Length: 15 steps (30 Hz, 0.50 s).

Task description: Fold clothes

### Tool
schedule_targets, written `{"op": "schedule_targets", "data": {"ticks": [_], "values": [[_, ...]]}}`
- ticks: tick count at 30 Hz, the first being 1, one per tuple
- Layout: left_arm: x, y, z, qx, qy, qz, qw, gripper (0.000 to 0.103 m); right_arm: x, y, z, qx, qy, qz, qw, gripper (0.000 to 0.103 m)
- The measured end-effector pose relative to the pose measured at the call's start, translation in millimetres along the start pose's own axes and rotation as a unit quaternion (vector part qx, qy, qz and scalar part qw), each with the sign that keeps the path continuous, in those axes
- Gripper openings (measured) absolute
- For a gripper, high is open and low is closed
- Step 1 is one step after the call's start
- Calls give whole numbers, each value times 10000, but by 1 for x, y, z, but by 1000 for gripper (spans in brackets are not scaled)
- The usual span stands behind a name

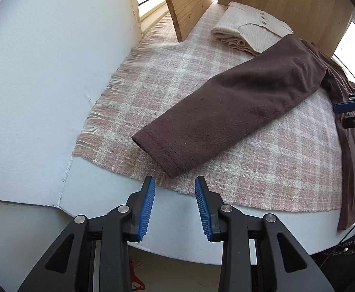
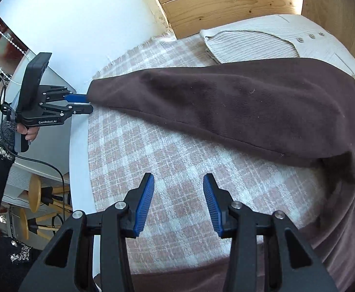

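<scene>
A dark brown garment lies on a pink-and-white plaid blanket (image 1: 167,85), with one long sleeve (image 1: 226,107) stretched out flat towards the blanket's edge. My left gripper (image 1: 175,181) hovers just short of the sleeve's cuff (image 1: 163,153), open, with nothing between its blue pads. The right wrist view shows that same left gripper (image 2: 89,104) with its tips at the cuff end of the brown sleeve (image 2: 226,102). My right gripper (image 2: 178,177) is open over bare blanket (image 2: 165,150), near the armpit of the garment. It also shows at the right edge of the left wrist view as the right gripper (image 1: 339,114).
A folded cream ribbed garment (image 1: 250,31) with buttons lies at the back against wooden boards (image 1: 189,4). The blanket covers a white surface (image 1: 177,221) next to a white wall (image 1: 55,73). A person's hand (image 2: 29,133) holds the left gripper; wooden stools (image 2: 33,194) stand below.
</scene>
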State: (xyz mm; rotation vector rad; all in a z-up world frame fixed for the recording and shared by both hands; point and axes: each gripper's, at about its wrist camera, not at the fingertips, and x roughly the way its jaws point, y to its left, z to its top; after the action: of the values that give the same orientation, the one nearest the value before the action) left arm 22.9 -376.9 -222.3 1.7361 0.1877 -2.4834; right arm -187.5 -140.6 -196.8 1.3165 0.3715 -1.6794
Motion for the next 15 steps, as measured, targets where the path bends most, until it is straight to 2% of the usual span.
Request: {"op": "schedule_targets", "data": {"ticks": [2,4,7,9,11,12,13,15], "values": [[4,-5,6,114,65,-61,9999,30,-7,-8,1,153,-61,-72,9998,41],[2,-9,13,146,73,-151,9998,11,-24,-18,0,354,-243,-131,9990,42],[-39,9,22,-424,-577,-743,9947,12,-67,-41,-13,774,-560,-378,9947,42],[-65,19,19,-581,-802,-595,9933,11,-95,-61,-32,1079,-650,-611,9901,42],[-75,9,10,-193,-721,-144,9971,16,-112,-77,-54,1327,-617,-807,9859,42],[-75,0,4,-6,-639,-103,9979,18,-119,-83,-66,1433,-602,-884,9839,42],[-74,-12,-3,143,-564,-138,9982,21,-123,-89,-76,1529,-579,-929,9821,42],[-64,-45,-17,300,-381,-539,9974,30,-129,-100,-95,1703,-548,-1026,9785,42]]}}
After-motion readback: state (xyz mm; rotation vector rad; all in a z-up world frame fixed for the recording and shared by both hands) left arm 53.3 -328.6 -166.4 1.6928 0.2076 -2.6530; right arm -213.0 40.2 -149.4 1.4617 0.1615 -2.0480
